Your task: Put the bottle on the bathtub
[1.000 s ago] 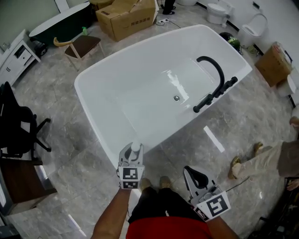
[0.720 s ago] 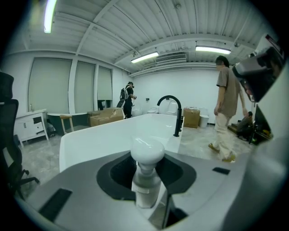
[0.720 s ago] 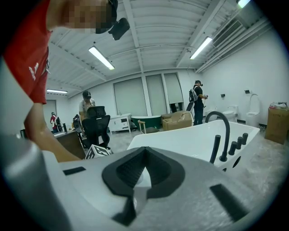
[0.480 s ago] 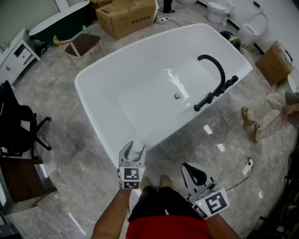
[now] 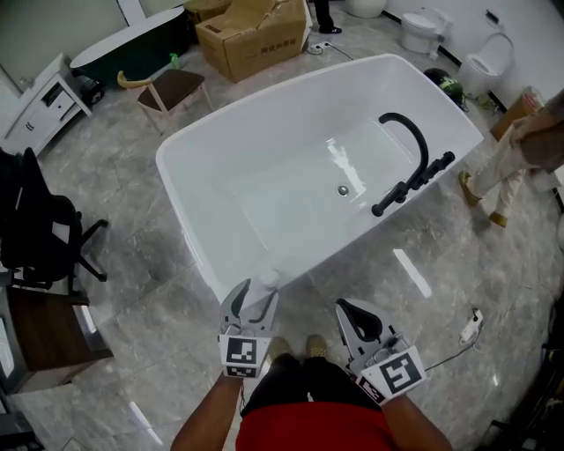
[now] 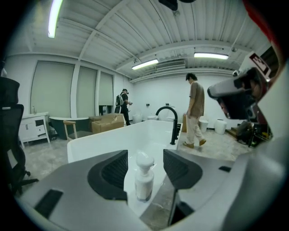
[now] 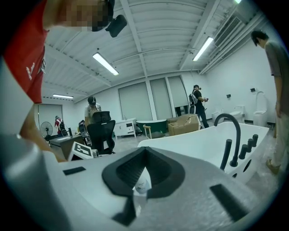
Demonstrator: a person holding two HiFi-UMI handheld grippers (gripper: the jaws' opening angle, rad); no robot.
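Observation:
A small white pump bottle [image 5: 267, 282] [image 6: 144, 178] stands upright on the near rim of the white bathtub [image 5: 273, 185] [image 6: 113, 137]. My left gripper [image 5: 255, 294] [image 6: 145, 158] is open, with one jaw on each side of the bottle and a gap between each pad and the bottle. My right gripper [image 5: 352, 310] [image 7: 145, 151] is shut and holds nothing, low and to the right of the bottle. In the right gripper view the bottle [image 7: 141, 184] shows through the small gap under the closed pads.
A black faucet [image 5: 410, 154] arches over the tub's right rim. A person's legs [image 5: 511, 150] are beyond the tub at right. A cardboard box [image 5: 256, 35], a stool [image 5: 172, 88] and a black office chair [image 5: 35, 233] stand around it, with toilets [image 5: 423, 26] at the back and a cable [image 5: 467, 326] on the floor.
The left jaws have spread apart and no longer press the bottle, which now stands on the rim. The person at the right has walked farther away along the tub.

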